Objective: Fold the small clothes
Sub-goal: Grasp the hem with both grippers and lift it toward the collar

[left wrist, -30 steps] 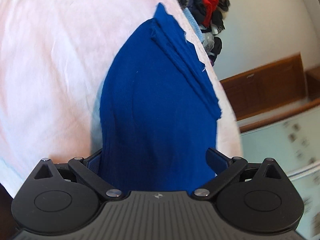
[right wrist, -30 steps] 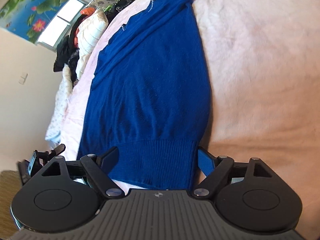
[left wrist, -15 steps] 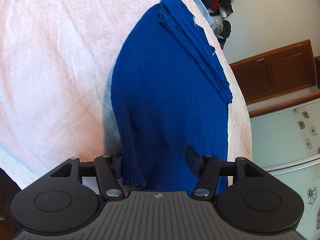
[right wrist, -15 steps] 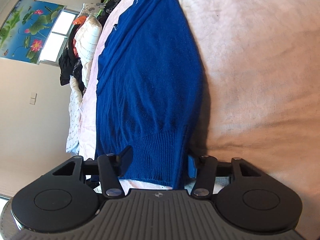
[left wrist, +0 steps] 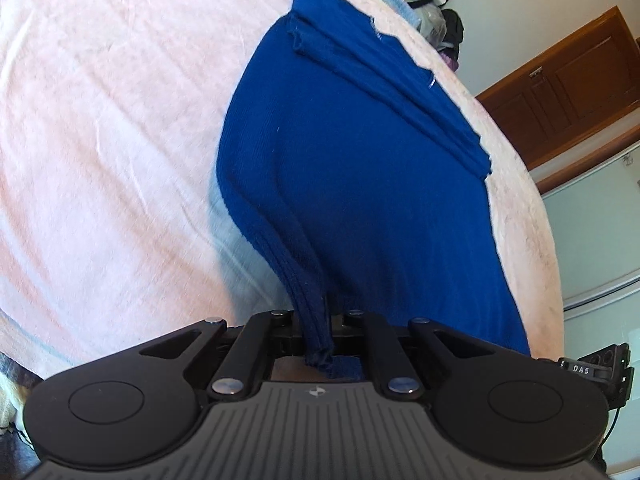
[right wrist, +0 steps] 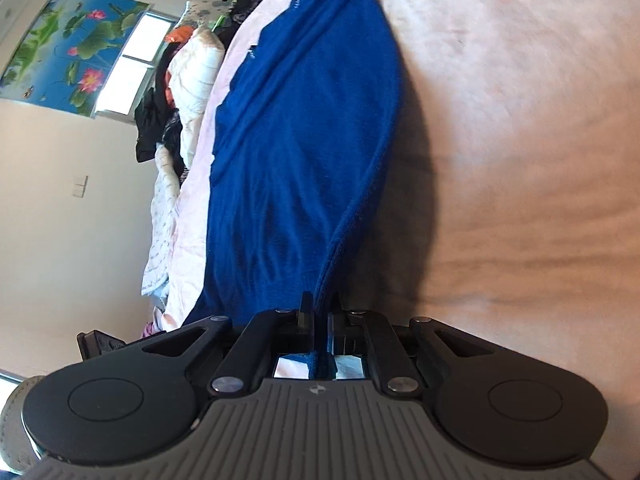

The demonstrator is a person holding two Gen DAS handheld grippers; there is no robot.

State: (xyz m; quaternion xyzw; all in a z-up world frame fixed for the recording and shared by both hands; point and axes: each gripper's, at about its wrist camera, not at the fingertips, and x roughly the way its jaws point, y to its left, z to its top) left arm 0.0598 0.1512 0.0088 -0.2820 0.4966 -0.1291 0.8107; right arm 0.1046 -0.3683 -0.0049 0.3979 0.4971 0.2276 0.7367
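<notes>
We are looking at a blue knit garment (left wrist: 360,168) lying lengthwise on the pink bedspread (left wrist: 100,120), its long axis running away from us toward the clothes pile (right wrist: 168,92). Our left gripper (left wrist: 318,344) and right gripper (right wrist: 320,344) are both pinching its ribbed near hem, jaws clamped together.

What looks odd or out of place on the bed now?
Nothing looks damaged. The blue sweater lies mostly flat on the pink bedspread; only its near hem is bunched, pinched in both grippers. Loose clothes pile along the bed's far edge.
</notes>
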